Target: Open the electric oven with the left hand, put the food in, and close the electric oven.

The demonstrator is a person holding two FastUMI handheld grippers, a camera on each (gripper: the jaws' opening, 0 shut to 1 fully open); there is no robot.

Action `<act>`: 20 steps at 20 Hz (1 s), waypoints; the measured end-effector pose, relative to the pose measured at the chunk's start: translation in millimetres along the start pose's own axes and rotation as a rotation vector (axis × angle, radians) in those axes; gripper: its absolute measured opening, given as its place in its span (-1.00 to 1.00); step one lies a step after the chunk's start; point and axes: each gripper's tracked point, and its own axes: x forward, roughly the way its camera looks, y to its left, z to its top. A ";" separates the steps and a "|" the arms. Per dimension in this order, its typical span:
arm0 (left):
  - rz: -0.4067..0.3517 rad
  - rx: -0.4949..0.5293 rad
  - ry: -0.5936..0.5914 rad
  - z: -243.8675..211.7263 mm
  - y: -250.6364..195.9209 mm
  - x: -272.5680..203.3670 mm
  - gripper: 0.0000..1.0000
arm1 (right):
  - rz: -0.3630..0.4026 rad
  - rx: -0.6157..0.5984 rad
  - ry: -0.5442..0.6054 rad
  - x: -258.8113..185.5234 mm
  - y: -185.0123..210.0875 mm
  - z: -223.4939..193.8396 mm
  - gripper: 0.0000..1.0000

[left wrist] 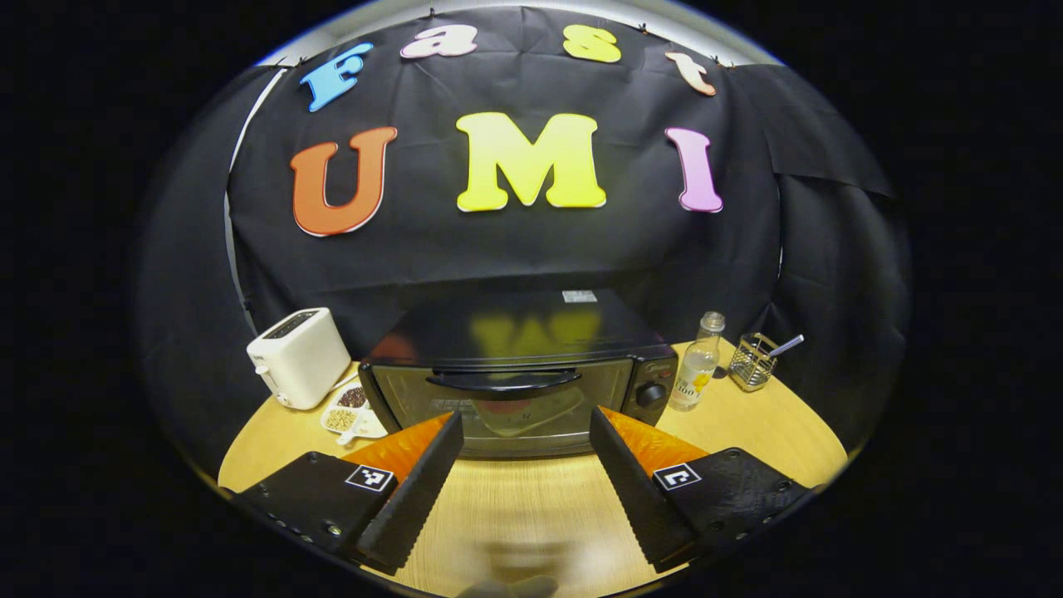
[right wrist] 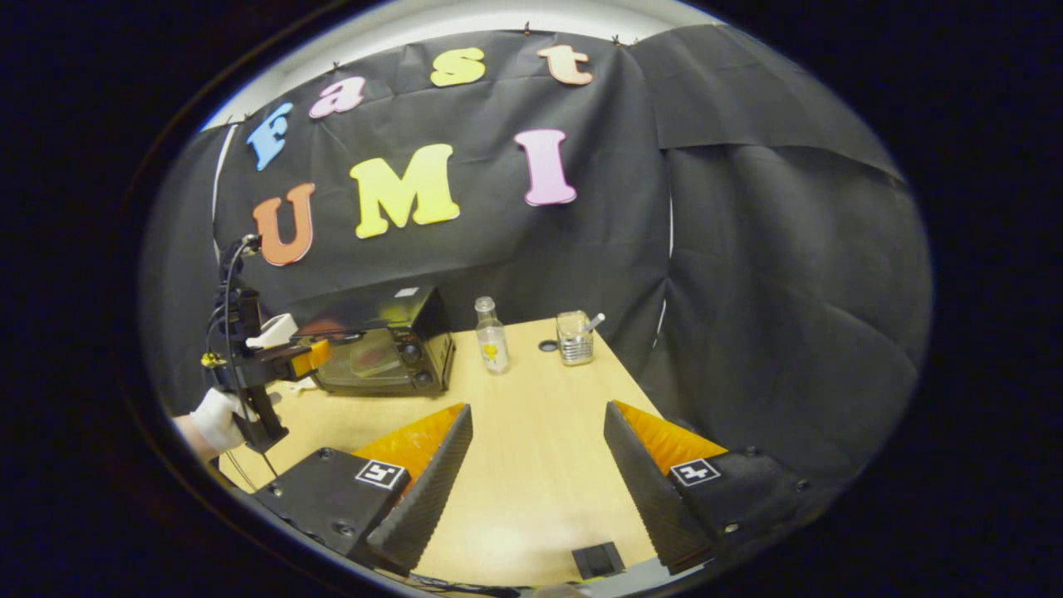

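Note:
The black electric oven stands in the middle of the round wooden table, its glass door shut. Its dark handle runs along the top of the door. Through the glass I make out a pale plate with something reddish on it. My left gripper is open and level with the door, a short way in front of it and touching nothing. In the right gripper view a gloved hand holds the left gripper in front of the oven. My right gripper hangs open over bare table with nothing between its fingers.
A white toaster and a small dish of beans sit left of the oven. To the oven's right are a clear bottle and a wire basket with a utensil in it. A small black object lies at the table's near edge.

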 end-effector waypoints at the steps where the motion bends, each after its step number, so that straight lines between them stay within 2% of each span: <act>1: 0.003 0.003 -0.029 10.6 -1.3 -16.6 0.95 | 0.015 -0.008 -0.017 -3.0 1.3 3.9 0.93; 4: 0.002 -0.010 -0.132 48.9 -8.2 -80.1 0.94 | 0.055 -0.017 -0.088 -23.8 0.6 26.5 0.93; 5: 0.013 -0.010 -0.160 57.7 -8.1 -103.9 0.94 | 0.069 -0.021 -0.114 -31.2 -1.2 32.7 1.00; 6: 0.028 -0.013 -0.191 68.0 -7.6 -130.6 0.94 | 0.082 -0.025 -0.143 -42.6 -2.9 40.5 0.93; 8: 0.056 -0.028 -0.253 84.5 -7.7 -183.8 0.94 | 0.117 -0.040 -0.198 -68.6 -5.0 54.8 0.93; 13: 0.136 -0.039 -0.327 82.7 -11.9 -306.8 0.94 | 0.171 -0.100 -0.352 -143.2 -19.5 81.6 0.93; 14: 0.146 -0.030 -0.333 77.7 -15.0 -327.3 0.94 | 0.180 -0.107 -0.373 -154.4 -21.3 82.9 1.00; 15: 0.157 -0.025 -0.333 71.7 -17.6 -345.0 0.93 | 0.185 -0.111 -0.385 -162.0 -24.3 79.6 0.92; 20: 0.174 -0.025 -0.360 73.3 -24.2 -412.1 0.94 | 0.223 -0.103 -0.393 -190.1 -24.5 66.7 0.93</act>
